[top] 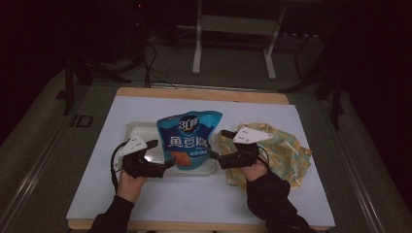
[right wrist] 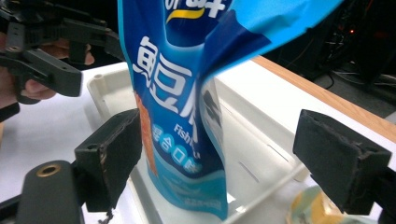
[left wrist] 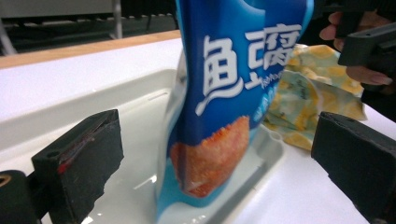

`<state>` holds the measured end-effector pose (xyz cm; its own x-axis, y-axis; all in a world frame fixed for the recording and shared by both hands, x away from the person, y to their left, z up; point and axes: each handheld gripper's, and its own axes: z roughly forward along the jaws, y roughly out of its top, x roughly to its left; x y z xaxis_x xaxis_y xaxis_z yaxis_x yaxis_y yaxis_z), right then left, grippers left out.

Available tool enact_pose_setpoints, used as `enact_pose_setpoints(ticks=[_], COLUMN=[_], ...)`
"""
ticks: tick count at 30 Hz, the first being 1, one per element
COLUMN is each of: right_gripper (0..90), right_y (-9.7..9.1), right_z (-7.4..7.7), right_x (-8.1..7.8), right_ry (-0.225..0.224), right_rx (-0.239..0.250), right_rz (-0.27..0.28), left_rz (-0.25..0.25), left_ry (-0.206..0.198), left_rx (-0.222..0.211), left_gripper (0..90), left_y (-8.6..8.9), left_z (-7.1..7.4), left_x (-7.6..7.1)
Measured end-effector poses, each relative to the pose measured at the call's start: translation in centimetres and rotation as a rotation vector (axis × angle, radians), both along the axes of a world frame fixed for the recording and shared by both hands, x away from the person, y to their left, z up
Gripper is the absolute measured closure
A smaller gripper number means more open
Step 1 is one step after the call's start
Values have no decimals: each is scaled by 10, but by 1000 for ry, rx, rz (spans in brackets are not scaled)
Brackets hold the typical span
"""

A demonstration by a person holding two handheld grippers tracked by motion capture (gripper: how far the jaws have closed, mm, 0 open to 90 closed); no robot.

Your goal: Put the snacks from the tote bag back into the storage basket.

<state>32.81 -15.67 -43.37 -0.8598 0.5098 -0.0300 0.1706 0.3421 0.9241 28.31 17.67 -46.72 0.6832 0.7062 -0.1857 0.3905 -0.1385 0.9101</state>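
A blue snack bag (top: 189, 138) with white lettering stands upright in a shallow white tray (top: 133, 127). My left gripper (top: 162, 154) sits at the bag's left, open, with wide jaws. In the left gripper view the bag (left wrist: 224, 116) stands between the jaws of my left gripper (left wrist: 219, 149), and neither pad touches it. My right gripper (top: 219, 144) is open at the bag's right. In the right gripper view the bag (right wrist: 182, 116) rises between the jaws of my right gripper (right wrist: 238, 149), its edge close beside the left pad (right wrist: 116, 154).
A crumpled yellow patterned bag (top: 282, 150) lies on the white table cover right of the tray, under the right hand. The table's wooden far edge (top: 204, 92) shows behind. Metal stand legs and cables lie on the dark floor beyond.
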Motion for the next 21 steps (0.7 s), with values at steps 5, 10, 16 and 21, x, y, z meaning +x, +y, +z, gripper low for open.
enact_pose_setpoints(ticks=[5, 10, 16, 21], right_gripper=[155, 155, 155, 156], right_y=[-12, -23, -36, -47], right_z=[-1, -5, -9, -15], right_x=[-4, -8, -15, -21], right_ry=[-1, -1, 8, 12], right_rx=[-2, -12, -1, 2], right_rz=[-14, -35, -38, -54], left_rz=[-13, -22, -42, -73], left_ry=[6, 1, -4, -5], left_rx=[-27, -33, -36, -34], left_gripper=[28, 28, 28, 28], left_y=[1, 0, -4, -10], left_z=[-3, -7, -12, -14], left_x=[-8, -17, -28, -34])
